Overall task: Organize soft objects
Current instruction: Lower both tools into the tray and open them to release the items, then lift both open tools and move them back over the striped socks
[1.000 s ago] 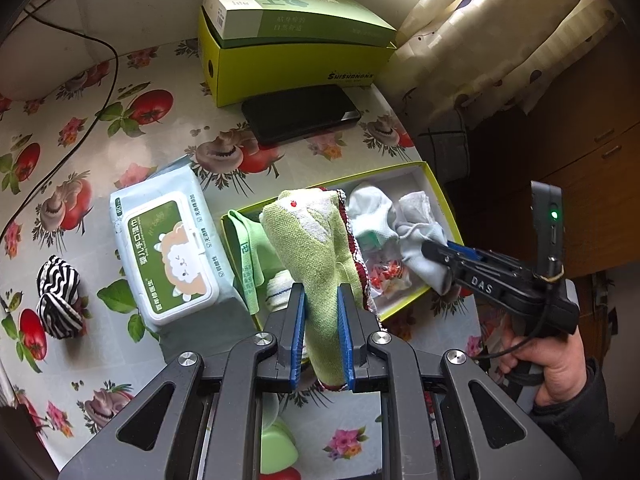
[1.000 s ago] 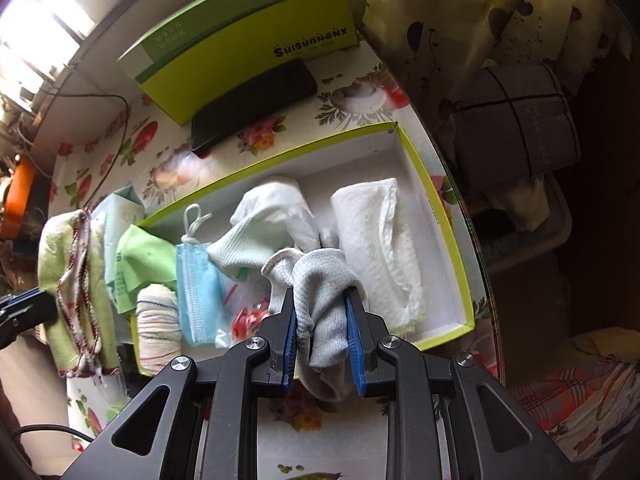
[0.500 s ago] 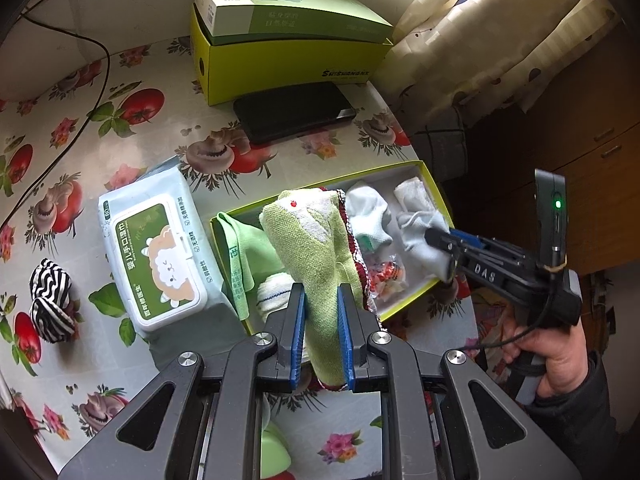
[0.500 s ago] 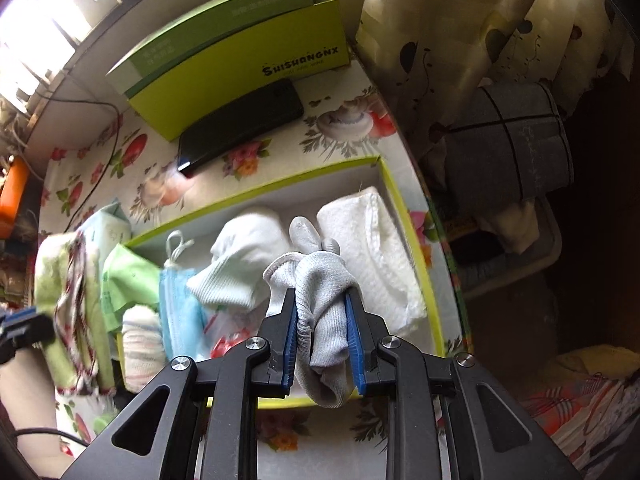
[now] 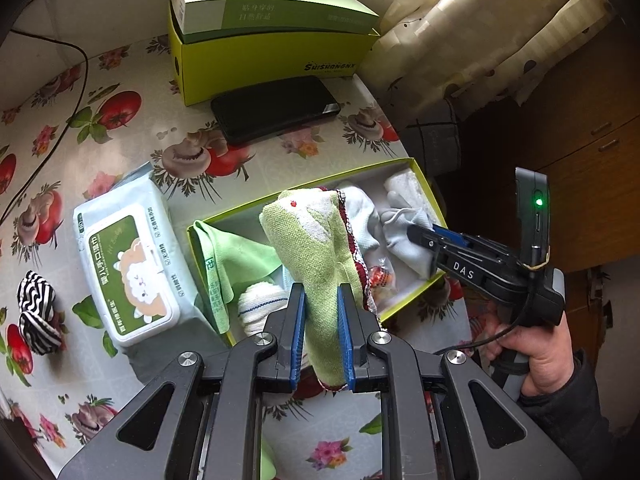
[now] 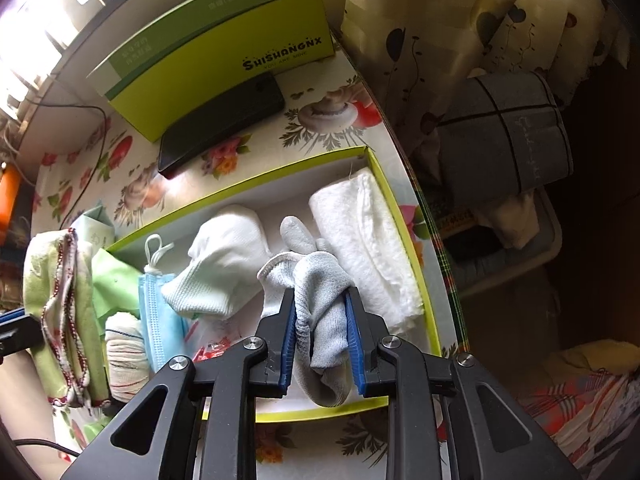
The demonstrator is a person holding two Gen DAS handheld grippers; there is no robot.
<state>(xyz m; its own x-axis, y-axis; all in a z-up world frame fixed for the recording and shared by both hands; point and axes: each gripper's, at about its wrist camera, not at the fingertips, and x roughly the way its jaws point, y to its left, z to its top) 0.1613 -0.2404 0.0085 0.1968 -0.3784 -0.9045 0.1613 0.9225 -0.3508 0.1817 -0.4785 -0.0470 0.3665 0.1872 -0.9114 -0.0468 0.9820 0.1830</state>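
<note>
We are holding a green towel point(image 5: 316, 256) in the left tool point(image 5: 322, 344), whose blue pads are clamped on its lower part, so the towel is hanging in the air above the near left part of the open box point(image 5: 430, 190) and not yet lying in it. The right tool point(image 6: 322, 340) is gripping a grey glove point(image 6: 320, 300), bunched between its pads, over the right half of the box, beside the white folded cloth point(image 6: 360, 240) at the box's right end; whether the glove's fingers are touching the box floor we cannot tell. Much of the sorting is looking done to us: inside the box a white sock point(image 6: 220, 264) is lying in the middle, a blue mask point(image 6: 158, 312) just left of it, a green cloth point(image 5: 236, 252) at the left end and a small white roll point(image 5: 260, 308) by the near wall. What we are judging as left: both held pieces need setting down in the box, and on the desk point(image 5: 132, 152) the striped black-and-white item point(image 5: 36, 316), well apart at the far left, is looking soft and still outside. The wipes pack point(image 5: 128, 272) is sitting just left of the box, and the phone point(image 5: 276, 106) is lying farther back in front of a second box point(image 5: 276, 56).
</note>
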